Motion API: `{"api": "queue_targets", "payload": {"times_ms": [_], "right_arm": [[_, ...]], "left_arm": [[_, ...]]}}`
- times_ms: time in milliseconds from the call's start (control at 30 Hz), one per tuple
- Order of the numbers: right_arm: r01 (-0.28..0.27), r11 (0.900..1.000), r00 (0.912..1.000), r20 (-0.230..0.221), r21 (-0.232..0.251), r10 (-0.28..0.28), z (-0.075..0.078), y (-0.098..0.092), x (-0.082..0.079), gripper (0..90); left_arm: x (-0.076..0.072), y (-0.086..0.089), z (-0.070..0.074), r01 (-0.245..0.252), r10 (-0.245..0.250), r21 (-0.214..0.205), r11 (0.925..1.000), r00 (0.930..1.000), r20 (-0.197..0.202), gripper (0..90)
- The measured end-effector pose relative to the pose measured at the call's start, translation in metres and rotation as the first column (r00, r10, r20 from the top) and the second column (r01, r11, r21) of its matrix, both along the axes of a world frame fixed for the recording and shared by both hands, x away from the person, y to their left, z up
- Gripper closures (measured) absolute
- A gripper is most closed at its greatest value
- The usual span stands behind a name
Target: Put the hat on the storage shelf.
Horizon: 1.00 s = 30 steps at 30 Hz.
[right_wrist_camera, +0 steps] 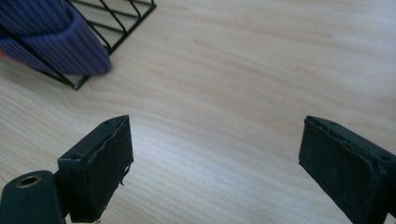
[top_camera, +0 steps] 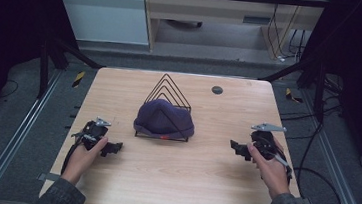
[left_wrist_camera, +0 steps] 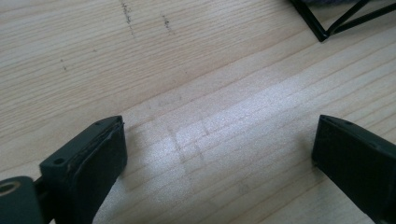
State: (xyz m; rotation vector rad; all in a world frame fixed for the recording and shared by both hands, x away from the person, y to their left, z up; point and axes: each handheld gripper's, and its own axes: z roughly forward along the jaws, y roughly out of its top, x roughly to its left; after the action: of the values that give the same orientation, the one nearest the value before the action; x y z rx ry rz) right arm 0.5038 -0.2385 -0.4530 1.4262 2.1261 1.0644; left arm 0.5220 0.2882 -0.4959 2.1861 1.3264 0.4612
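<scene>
A purple knit beanie [top_camera: 164,120] is draped over a black wire rack [top_camera: 169,92] of triangular dividers at the middle of the wooden table [top_camera: 177,177]. My left gripper [top_camera: 114,149] rests low at the table's left, open, with bare wood between its jaws [left_wrist_camera: 219,154]. My right gripper [top_camera: 236,148] sits at the right, open too, nothing between its jaws [right_wrist_camera: 215,158]. In the right gripper view the beanie [right_wrist_camera: 51,37] and a rack corner [right_wrist_camera: 121,32] lie at the upper left. In the left gripper view a rack corner [left_wrist_camera: 327,25] shows at the upper right.
A small dark round disc [top_camera: 217,90] lies on the table behind the rack to the right. Metal frame rails [top_camera: 14,141] run along both sides of the table, and cables [top_camera: 311,185] trail over the floor at the right.
</scene>
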Motion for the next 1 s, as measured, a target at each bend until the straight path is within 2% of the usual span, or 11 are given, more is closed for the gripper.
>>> {"api": "queue_targets", "payload": {"times_ms": [267,400,567,767,1000], "right_arm": [[-0.013,0.9996,0.9984,-0.056,-0.027,0.012,-0.037,0.01,-0.009,10.0],[-0.002,0.9989,0.9988,-0.05,-0.047,0.0,-0.047,0.014,-0.009,10.0],[0.007,0.9968,0.9991,-0.042,-0.08,-0.011,-0.051,0.014,-0.007,9.6],[0.041,0.9952,0.9989,-0.019,-0.089,-0.043,-0.055,0.012,-0.005,9.1],[0.05,0.9923,0.9987,0.008,-0.114,-0.05,-0.059,0.017,-0.007,6.1]], "left_arm": [[0.0,0.002,-0.001,0.01,-0.01,0.005,0.9999,0.9999,0.011,0.0],[0.0,0.002,-0.002,0.012,-0.012,-0.003,0.9999,0.9998,0.014,0.0],[0.0,0.002,-0.003,0.014,-0.013,-0.011,0.9999,0.9996,0.025,0.0],[0.0,0.003,-0.003,0.015,-0.014,-0.013,0.9998,0.9995,0.03,0.0],[0.0,0.003,-0.004,0.015,-0.014,-0.015,0.9998,0.9993,0.033,0.0]]}}
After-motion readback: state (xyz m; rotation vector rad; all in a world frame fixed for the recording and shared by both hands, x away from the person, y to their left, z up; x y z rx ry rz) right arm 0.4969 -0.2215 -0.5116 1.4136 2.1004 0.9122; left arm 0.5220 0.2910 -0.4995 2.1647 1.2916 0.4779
